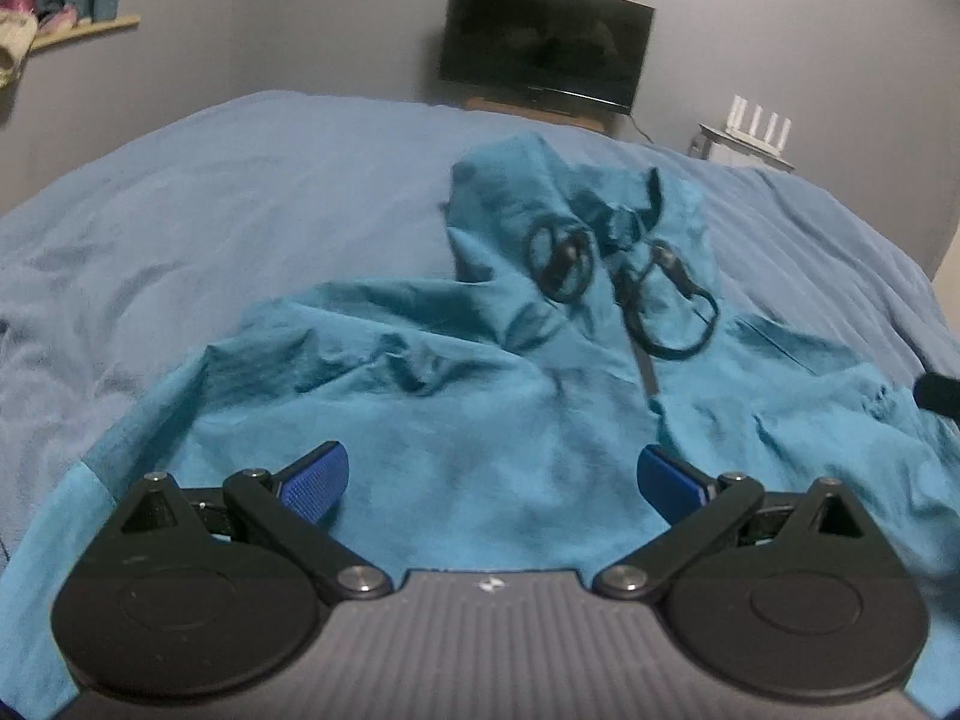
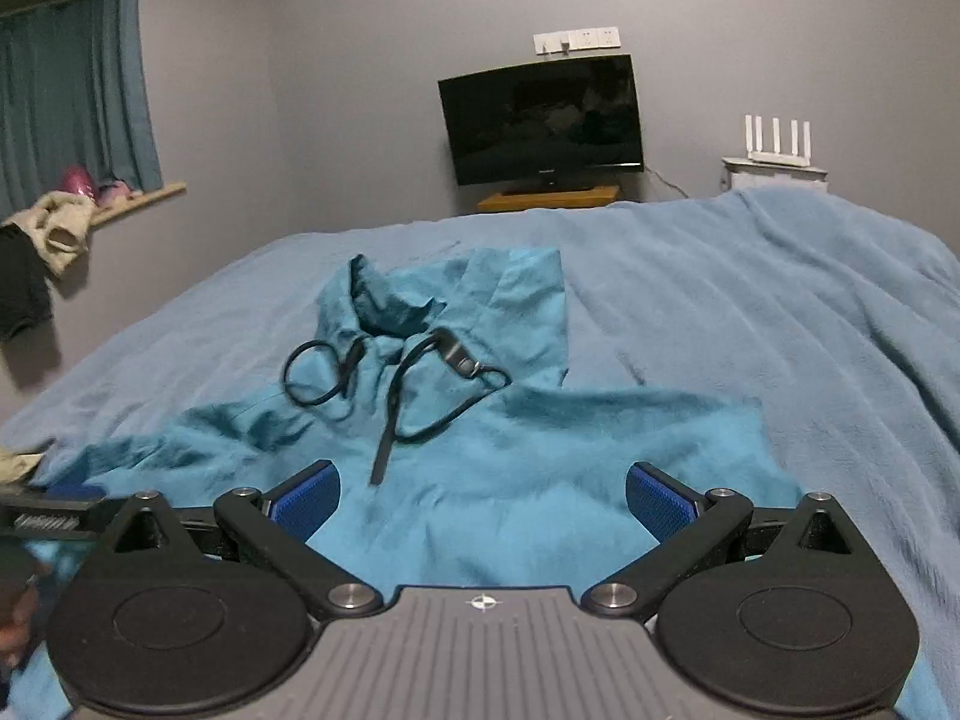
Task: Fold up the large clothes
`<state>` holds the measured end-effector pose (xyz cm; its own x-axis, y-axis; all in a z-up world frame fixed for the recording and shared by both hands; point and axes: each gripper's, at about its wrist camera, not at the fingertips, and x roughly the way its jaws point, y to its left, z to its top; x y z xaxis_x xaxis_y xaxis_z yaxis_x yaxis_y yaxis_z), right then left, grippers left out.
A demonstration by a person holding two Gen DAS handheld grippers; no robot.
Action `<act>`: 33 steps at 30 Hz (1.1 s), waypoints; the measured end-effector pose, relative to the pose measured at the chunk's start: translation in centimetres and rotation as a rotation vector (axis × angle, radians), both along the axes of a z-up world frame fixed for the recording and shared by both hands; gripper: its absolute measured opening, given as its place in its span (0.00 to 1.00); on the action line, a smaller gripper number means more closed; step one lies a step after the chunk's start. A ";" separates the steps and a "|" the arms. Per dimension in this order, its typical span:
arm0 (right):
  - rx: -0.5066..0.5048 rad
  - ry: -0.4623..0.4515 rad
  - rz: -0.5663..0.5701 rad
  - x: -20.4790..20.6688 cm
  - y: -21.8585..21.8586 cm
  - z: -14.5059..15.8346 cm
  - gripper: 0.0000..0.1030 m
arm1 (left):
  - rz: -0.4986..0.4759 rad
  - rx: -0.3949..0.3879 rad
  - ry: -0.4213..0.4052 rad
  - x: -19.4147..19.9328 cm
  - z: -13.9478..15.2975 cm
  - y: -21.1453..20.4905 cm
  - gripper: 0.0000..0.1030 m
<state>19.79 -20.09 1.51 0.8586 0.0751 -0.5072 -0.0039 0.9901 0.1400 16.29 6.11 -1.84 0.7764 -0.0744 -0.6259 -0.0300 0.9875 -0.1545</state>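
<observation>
**Hoodie spread on bed, both grippers open above its body**

Hoodie [image 1: 456,420] was laid face up on the blue bedspread [image 1: 180,228], hood [image 1: 516,192] turned toward the far wall and the television [image 1: 543,60]; its long axis was seen running from the grippers away to the hood; black drawcords [image 2: 390,384] were looped loosely over the chest. The left gripper [image 1: 492,480] was held wide apart, nothing between its blue pads [image 1: 315,483]; the right gripper [image 2: 483,495] was likewise spread wide and empty, above the lower body. A clean fold would probably be helped if both hem corners were pinched together, the wrinkled sleeve side smoothed first, and the cords tucked clear; the sleeves' ends were not clearly seen.
</observation>
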 end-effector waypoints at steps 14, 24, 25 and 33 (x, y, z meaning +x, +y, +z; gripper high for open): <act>0.072 0.120 -0.061 15.9 -2.4 -3.9 0.63 | 0.090 0.152 -0.016 5.3 -2.6 2.1 1.00; 0.080 0.077 -0.096 24.8 -4.0 -6.2 0.63 | 0.052 -0.022 -0.150 15.1 -1.4 2.5 1.00; 0.070 0.077 -0.092 25.3 -4.1 -6.4 0.63 | 0.063 -0.063 -0.141 16.3 -1.8 2.8 1.00; 0.161 0.077 -0.092 30.7 -7.1 -7.9 0.55 | 0.052 -0.153 -0.132 26.1 -1.0 4.1 0.82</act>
